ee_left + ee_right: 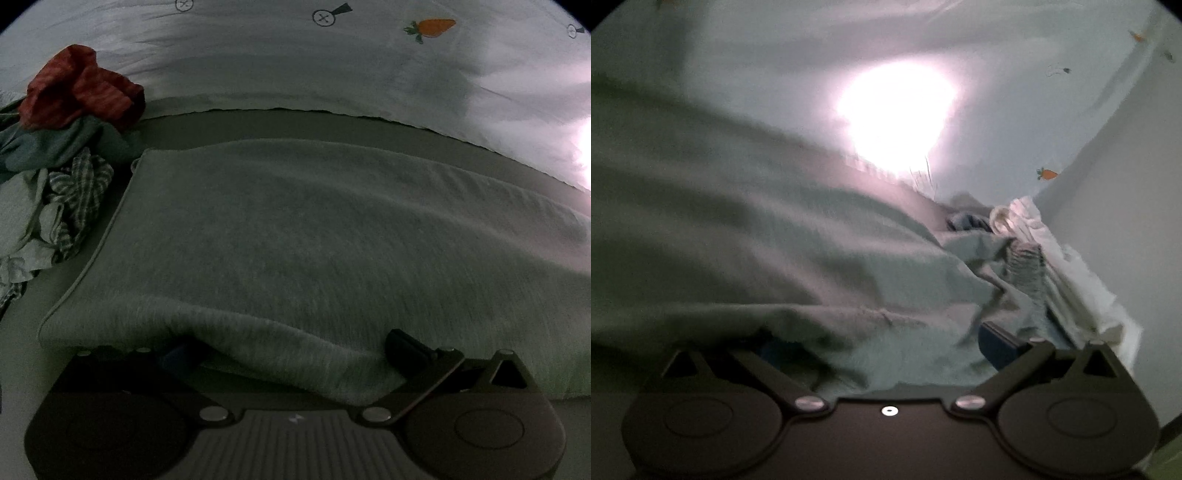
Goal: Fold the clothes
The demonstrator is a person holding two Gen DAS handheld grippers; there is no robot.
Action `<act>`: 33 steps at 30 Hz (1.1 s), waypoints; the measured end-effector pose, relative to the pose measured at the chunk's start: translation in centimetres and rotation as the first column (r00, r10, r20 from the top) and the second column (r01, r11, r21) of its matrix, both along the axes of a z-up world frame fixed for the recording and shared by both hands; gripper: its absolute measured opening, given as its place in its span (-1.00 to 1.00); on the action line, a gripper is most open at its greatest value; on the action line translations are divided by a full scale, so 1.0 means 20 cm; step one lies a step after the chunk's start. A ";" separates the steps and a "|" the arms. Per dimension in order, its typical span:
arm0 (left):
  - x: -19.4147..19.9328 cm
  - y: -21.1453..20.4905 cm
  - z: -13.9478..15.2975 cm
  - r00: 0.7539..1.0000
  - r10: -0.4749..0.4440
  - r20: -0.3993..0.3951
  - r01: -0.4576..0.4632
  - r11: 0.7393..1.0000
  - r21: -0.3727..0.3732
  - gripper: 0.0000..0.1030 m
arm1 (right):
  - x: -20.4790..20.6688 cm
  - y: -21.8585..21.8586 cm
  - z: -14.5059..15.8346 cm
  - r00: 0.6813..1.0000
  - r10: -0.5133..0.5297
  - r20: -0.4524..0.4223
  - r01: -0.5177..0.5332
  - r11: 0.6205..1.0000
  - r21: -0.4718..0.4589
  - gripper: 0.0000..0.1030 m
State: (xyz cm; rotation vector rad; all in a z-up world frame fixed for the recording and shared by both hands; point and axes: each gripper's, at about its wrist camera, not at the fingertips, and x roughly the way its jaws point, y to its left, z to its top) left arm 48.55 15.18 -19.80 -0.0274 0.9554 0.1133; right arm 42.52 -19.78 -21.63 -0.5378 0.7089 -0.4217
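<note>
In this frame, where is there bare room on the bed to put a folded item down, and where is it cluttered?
Free: the dark strip between the gray garment's far edge and the carrot-print sheet, and that sheet itself. Crowded: the left, with the red cloth on a checked pile. In the right wrist view, bunched white clothes fill the right. Both tools are spread wide, garment between their fingers.

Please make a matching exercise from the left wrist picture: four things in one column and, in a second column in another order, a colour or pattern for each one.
Things:
1. garment on top of the pile
2. spread garment
3. carrot print
4. crumpled cloth in the pile

Colours or patterns:
A. orange
B. checked
C. red
D. plain grey

Pairs: 1-C, 2-D, 3-A, 4-B
</note>
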 end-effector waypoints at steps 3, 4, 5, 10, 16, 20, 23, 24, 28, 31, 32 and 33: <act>0.00 0.00 0.00 1.000 0.002 0.000 -0.002 1.000 0.000 1.00 | -0.01 0.01 -0.02 1.000 0.000 0.010 0.001 0.997 -0.073 1.00; 0.00 0.00 0.00 1.000 0.003 0.000 -0.003 1.000 0.000 1.00 | -0.01 0.01 -0.03 1.000 -0.013 0.010 0.014 0.994 -0.106 1.00; -0.01 0.00 0.00 1.000 0.003 -0.001 -0.003 1.000 0.000 1.00 | 0.00 0.00 -0.03 0.999 -0.033 0.005 0.034 0.990 -0.138 1.00; 0.00 0.01 0.00 1.000 -0.002 -0.014 0.002 1.000 -0.006 1.00 | -0.12 -0.05 -0.01 0.996 -0.090 -0.002 0.089 0.983 -0.161 1.00; 0.00 0.03 0.01 0.999 -0.020 -0.032 0.019 1.000 -0.024 1.00 | -0.29 -0.09 -0.01 0.997 -0.074 -0.017 0.071 0.991 -0.115 1.00; 0.01 0.05 0.02 0.999 -0.032 -0.044 0.030 0.999 -0.037 1.00 | -0.28 -0.10 0.01 0.995 -0.099 -0.016 0.098 0.994 -0.044 1.00; 0.01 0.06 0.03 0.998 -0.041 -0.052 0.039 0.998 -0.047 1.00 | -0.28 -0.11 0.01 0.992 -0.129 -0.007 0.129 0.992 -0.002 1.00; 0.00 0.06 0.03 0.998 -0.044 -0.054 0.041 0.998 -0.053 0.99 | -0.29 -0.12 0.01 0.991 -0.133 -0.007 0.133 0.991 0.007 1.00; -0.19 0.25 0.10 1.000 0.020 0.020 -0.014 0.966 -0.257 0.97 | -0.31 -0.13 0.01 0.990 -0.142 0.006 0.142 0.989 0.045 1.00; -0.37 0.42 0.12 0.988 0.143 0.055 -0.114 0.928 -0.355 0.90 | -0.31 -0.18 0.03 0.981 -0.195 0.003 0.193 0.970 0.145 1.00; -0.41 0.48 0.11 0.980 0.191 0.050 -0.158 0.912 -0.379 0.88 | -0.31 -0.21 0.05 0.973 -0.231 -0.005 0.227 0.950 0.214 1.00; -0.45 0.54 0.09 0.970 0.238 0.043 -0.201 0.893 -0.403 0.86 | -0.31 -0.25 0.06 0.964 -0.266 -0.015 0.260 0.924 0.282 1.00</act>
